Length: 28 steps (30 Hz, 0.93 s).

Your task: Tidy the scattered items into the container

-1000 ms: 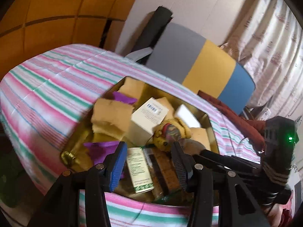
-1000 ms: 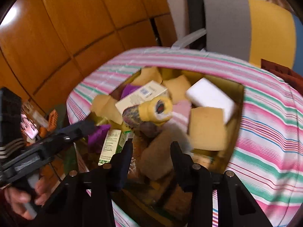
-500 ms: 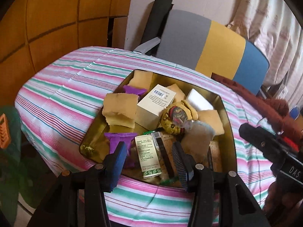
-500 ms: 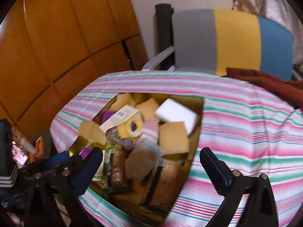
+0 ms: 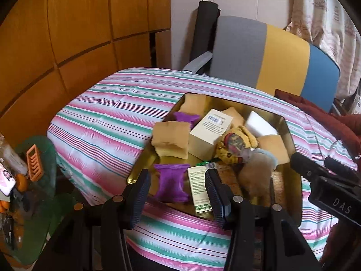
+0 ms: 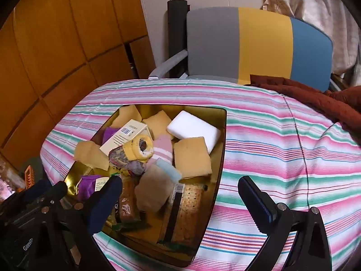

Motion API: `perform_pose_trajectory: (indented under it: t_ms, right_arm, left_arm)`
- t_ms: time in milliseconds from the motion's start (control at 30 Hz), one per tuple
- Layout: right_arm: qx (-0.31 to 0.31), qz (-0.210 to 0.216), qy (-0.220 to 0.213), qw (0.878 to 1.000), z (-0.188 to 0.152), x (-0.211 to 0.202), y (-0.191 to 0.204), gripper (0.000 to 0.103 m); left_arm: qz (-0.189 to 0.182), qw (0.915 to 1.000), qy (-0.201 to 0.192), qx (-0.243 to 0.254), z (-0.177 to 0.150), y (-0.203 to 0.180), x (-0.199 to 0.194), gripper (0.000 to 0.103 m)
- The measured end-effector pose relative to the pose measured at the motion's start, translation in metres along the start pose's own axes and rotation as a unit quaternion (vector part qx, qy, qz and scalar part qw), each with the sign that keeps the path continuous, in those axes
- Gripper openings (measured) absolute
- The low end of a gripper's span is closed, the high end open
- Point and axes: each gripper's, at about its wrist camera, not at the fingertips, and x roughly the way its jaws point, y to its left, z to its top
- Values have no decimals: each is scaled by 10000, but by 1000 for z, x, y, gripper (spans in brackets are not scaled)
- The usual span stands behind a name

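**The Tin Is Full and the Cloth Looks Bare**

The gold tin (image 6: 222, 135) sits in the middle of the table (image 6: 282, 140), which has a striped cloth on it. The tin is full. Inside are a white block (image 6: 194, 128) near 1 o'clock, a cream box (image 5: 211, 131) near 11 o'clock, tan sponges (image 5: 171, 139), rolled socks (image 6: 141, 149) in the middle, and a purple packet (image 5: 172, 186) near 7 o'clock.

I see no loose things on the cloth around the tin. So the job looks almost done, or all done. Parts of the table are out of view, so something may be left there.

The right hand-held gripper (image 6: 180, 199) is spread wide, with nothing in it. Its jaws have just been opening. The left hand-held gripper (image 5: 178, 194) is partly open and holds nothing too.

A striped chair (image 6: 259, 45) stands behind the table at 12 o'clock.
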Motion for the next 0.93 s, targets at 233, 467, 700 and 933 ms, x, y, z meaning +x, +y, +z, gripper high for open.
perform_pose_trajectory:
  t_ms: [233,467,700,933]
  right_arm:
    - [-223,-126,-14,9997,4,1,12,103]
    - [-190,-230,16,9996,4,4,12,103]
    - [-265,-383,-5,9989,3,5,13,103]
    - [-196,-375,48,9991,1,8,9,103]
  left_arm:
    - [146,9997,186,-9,-2,1,6,50]
    - [265,9992,292,-27,-4,3,9,50]
    - [402,9984,399,26,-6,1,15,50]
    - [471,9983,295,146,-6,-2,14,50]
